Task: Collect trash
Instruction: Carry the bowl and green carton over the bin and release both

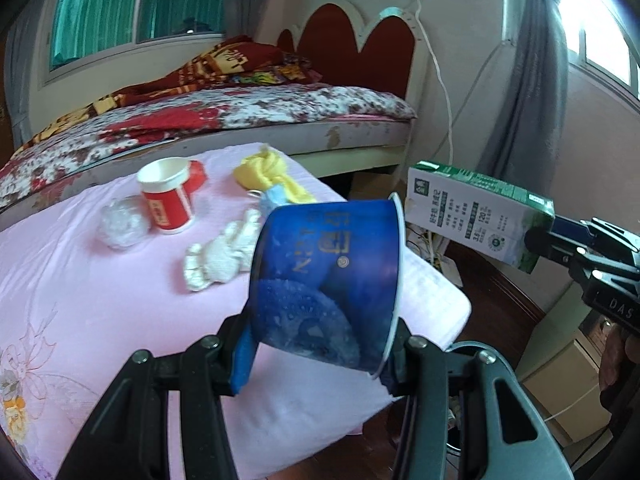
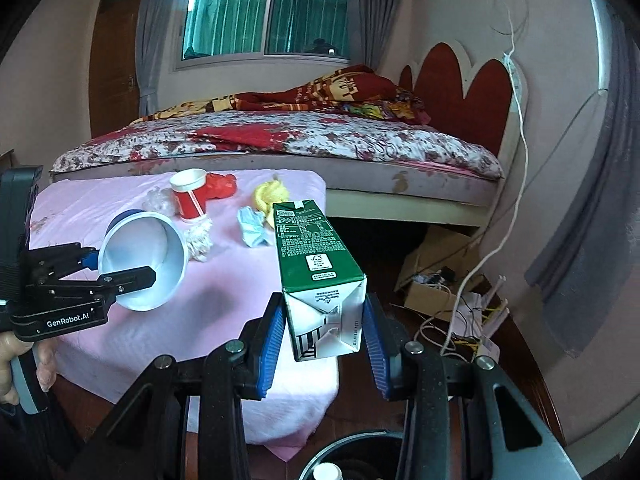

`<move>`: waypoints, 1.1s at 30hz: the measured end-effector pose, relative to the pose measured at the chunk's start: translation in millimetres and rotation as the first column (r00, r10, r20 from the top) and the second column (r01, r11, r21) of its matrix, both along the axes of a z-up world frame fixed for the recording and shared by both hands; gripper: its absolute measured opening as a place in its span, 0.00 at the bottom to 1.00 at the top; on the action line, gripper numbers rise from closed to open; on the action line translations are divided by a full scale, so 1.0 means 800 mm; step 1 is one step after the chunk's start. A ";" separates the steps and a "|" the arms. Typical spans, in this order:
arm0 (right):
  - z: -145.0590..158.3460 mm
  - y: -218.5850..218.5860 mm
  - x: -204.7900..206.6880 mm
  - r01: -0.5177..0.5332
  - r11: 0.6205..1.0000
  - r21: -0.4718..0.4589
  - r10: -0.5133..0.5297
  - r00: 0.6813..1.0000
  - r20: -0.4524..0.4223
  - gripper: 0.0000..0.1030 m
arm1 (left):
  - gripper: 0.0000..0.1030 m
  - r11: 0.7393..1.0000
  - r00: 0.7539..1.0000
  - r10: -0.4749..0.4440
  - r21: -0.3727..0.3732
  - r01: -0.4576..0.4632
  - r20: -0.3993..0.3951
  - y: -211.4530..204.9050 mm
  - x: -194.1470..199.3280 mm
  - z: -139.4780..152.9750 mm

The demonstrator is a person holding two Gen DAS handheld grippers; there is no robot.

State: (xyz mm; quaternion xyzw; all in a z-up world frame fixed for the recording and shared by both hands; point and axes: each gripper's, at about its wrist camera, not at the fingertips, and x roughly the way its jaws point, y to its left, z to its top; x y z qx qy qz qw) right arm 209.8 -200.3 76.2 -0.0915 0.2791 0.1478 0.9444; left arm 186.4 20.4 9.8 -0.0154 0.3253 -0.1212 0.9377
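L gripper [image 1: 316, 364]: clamped on blue cup [image 1: 324, 280], cup tipped sideways, mouth facing right, held in air over near-right corner of pink table [image 1: 100, 300]
R gripper [image 2: 324, 344]: clamped on green/white milk carton [image 2: 316, 272], pads on the carton's near end, carton pointing away from cam, held past table's right edge
L hand [image 2: 16, 364]: seen in R cam, wrapped round grip handle, low left
Bin [image 2: 352, 452]: dark round rim under R gripper, near edge of frame; white item inside, can't tell what
Left on table: red paper cup [image 1: 168, 200] upright, far side; clear plastic wad [image 1: 122, 222] just left of it; white crumpled wad [image 1: 220, 254] near center; yellow cloth [image 1: 268, 172] + light blue piece [image 2: 252, 228] to right
Bg: bed [image 2: 280, 140] behind table
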 end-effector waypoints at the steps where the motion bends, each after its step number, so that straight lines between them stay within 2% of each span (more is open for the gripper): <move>1: -0.001 -0.006 -0.003 0.006 1.000 -0.003 -0.006 1.000 -0.003 0.40 | 0.49 1.000 1.000 -0.009 0.001 0.009 -0.001 -0.006 -0.001 -0.001; 11: -0.016 -0.079 -0.036 0.102 0.995 -0.019 -0.103 0.994 -0.042 0.40 | 0.49 0.989 0.988 -0.150 0.011 0.150 -0.023 -0.089 -0.013 -0.010; 18: -0.042 -0.141 -0.058 0.186 0.982 -0.033 -0.188 0.977 -0.099 0.40 | 0.49 0.959 0.959 -0.281 0.030 0.283 -0.043 -0.167 -0.034 -0.019; 26: -0.093 -0.204 -0.080 0.261 0.964 -0.041 -0.264 0.942 -0.207 0.40 | 0.49 0.919 0.913 -0.384 0.034 0.392 -0.135 -0.242 -0.053 -0.059; 33: -0.132 -0.225 -0.091 0.268 0.962 -0.058 -0.273 0.922 -0.276 0.40 | 0.49 0.916 0.890 -0.380 0.031 0.400 -0.253 -0.259 -0.045 -0.112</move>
